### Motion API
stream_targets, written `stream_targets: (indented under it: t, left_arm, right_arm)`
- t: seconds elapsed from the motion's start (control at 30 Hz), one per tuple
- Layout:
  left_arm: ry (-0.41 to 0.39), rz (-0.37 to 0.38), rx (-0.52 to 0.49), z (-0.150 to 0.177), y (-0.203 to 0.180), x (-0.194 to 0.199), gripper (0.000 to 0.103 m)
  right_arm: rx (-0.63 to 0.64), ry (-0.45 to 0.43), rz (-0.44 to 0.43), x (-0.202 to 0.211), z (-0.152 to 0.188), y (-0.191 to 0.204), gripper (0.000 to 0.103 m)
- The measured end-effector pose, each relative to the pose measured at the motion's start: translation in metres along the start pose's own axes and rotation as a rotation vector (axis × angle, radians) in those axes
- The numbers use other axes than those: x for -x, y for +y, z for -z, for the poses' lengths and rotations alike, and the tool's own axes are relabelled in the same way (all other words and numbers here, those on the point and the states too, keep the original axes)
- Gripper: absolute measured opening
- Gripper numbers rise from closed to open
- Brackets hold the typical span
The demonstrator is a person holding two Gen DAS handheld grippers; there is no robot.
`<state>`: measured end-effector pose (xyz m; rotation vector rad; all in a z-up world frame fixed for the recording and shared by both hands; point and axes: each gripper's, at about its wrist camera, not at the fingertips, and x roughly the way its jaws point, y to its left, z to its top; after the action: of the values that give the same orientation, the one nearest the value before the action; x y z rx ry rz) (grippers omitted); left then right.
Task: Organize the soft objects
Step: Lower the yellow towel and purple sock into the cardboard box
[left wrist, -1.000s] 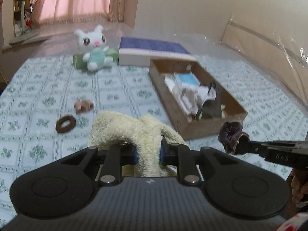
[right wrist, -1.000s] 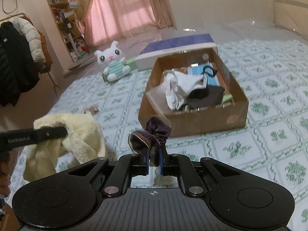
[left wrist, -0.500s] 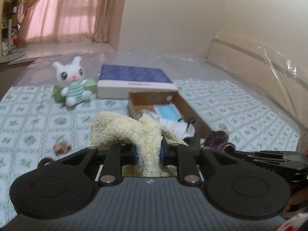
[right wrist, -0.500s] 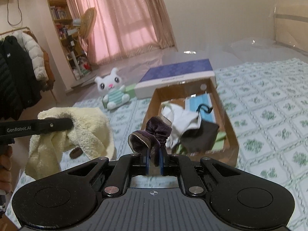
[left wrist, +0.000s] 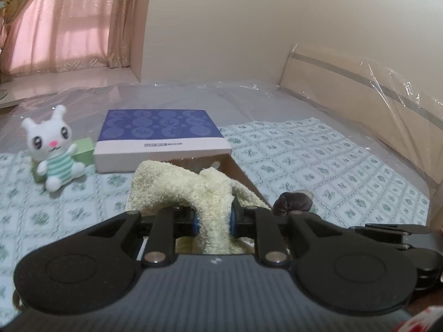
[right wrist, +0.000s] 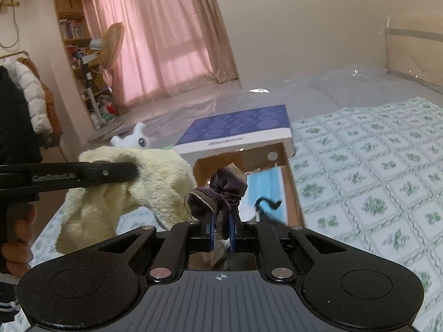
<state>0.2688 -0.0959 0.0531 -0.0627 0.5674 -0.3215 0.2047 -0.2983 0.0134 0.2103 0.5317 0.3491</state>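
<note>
Above the cardboard box [right wrist: 293, 193] on the bed, the left tool [left wrist: 213, 218] clamps a cream towel [left wrist: 177, 182] and the right tool [right wrist: 220, 232] pinches a dark scrunchie [right wrist: 221, 191]; delivery is underway, and next each likely lowers and releases inside.

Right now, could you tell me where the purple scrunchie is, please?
The purple scrunchie is pinched in the right tool, held up in front of the cardboard box, with the cream towel to its left.

A cream towel [left wrist: 177, 182], a dark purple scrunchie [right wrist: 221, 193]; beside the brown cardboard box [right wrist: 295, 193], a blue-patterned white box [left wrist: 163, 135].
</note>
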Motion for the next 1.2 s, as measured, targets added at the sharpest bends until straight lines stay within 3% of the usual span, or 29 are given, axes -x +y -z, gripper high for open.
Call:
stream_targets:
  t: [0.57,0.8,1.0,1.2]
  left_arm:
    - [0.068,-0.033,0.02,-0.033,0.007,-0.165,0.018]
    - [0.143,-0.013,0.081,-0.018,0.03,-0.215,0.018]
    - [0.224,-0.037,0.063,0.008,0.038,-0.244,0.018]
    - [0.239,-0.031,0.061,0.012,0.036,-0.259,0.018]
  right_arm:
    - [-0.045,0.062,0.061,-0.116,-0.045,-0.059,0.01]
    - [-0.051,0.125,0.082,-0.164,-0.042,-0.072,0.01]
    - [-0.058,0.203,0.098,-0.192,-0.032,-0.082,0.01]
    - [-0.065,0.224,0.125,-0.203,-0.03,-0.09,0.01]
